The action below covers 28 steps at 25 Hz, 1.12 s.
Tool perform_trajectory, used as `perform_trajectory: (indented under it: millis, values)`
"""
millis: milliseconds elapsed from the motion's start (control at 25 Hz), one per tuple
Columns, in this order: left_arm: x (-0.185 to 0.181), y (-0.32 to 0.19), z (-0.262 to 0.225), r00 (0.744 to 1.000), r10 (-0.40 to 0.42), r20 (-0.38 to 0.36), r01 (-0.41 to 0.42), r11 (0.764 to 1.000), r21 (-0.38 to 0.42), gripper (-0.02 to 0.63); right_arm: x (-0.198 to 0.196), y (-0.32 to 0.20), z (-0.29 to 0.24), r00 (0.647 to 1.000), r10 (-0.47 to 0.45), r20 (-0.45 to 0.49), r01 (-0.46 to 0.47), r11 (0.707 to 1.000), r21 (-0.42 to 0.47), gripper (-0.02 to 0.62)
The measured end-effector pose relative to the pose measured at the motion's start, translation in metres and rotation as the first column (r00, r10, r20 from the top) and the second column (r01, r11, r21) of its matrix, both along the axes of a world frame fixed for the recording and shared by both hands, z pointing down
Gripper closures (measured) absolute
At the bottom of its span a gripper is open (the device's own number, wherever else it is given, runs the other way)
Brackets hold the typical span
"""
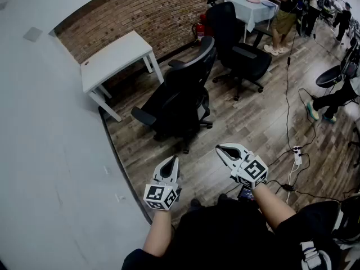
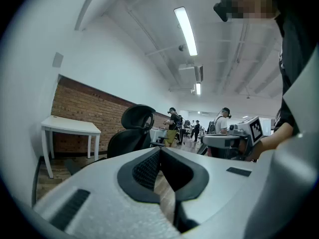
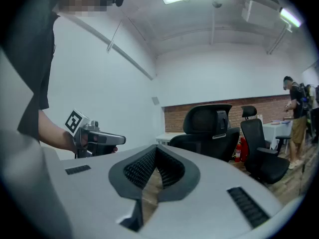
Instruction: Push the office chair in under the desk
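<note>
A black office chair point(image 1: 181, 91) stands on the wooden floor, its back toward me, a little way out from the white desk point(image 1: 115, 56) by the brick wall. The chair point(image 2: 130, 136) shows ahead in the left gripper view, with the desk point(image 2: 70, 126) to its left. In the right gripper view the chair point(image 3: 209, 128) is straight ahead. My left gripper point(image 1: 171, 161) is shut and empty, short of the chair. My right gripper point(image 1: 222, 149) is also shut and empty, near the chair's base.
A second black chair point(image 1: 239, 46) stands farther back, beside a table with a blue cloth point(image 1: 252, 7). People stand at the far right. Cables and a power strip point(image 1: 296, 154) lie on the floor to my right. A white wall point(image 1: 50, 167) runs along my left.
</note>
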<state>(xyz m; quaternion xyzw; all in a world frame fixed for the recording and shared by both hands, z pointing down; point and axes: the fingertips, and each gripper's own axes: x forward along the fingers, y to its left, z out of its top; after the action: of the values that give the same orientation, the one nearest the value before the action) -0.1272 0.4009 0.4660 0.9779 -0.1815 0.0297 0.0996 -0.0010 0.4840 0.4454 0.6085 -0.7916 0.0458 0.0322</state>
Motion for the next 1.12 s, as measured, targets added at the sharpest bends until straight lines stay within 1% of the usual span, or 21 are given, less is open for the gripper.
perform_trajectory:
  millis: [280,960,1120]
  values:
    - [0.001,-0.006,0.003,1.0,0.001,0.002,-0.001,1.0,-0.011,0.591,0.005,-0.004,0.0,1.0,0.006,0.0,-0.006,1.0,0.003,0.589]
    - [0.006,-0.006,0.002,1.0,0.016,0.011,-0.016,1.0,-0.003,0.591,0.008,-0.004,-0.003,1.0,0.005,0.001,-0.005,1.0,0.009,0.589]
    - [0.01,-0.004,0.002,1.0,0.015,0.016,-0.015,1.0,0.002,0.591,0.014,-0.001,-0.004,1.0,0.007,0.002,-0.007,1.0,0.018,0.589]
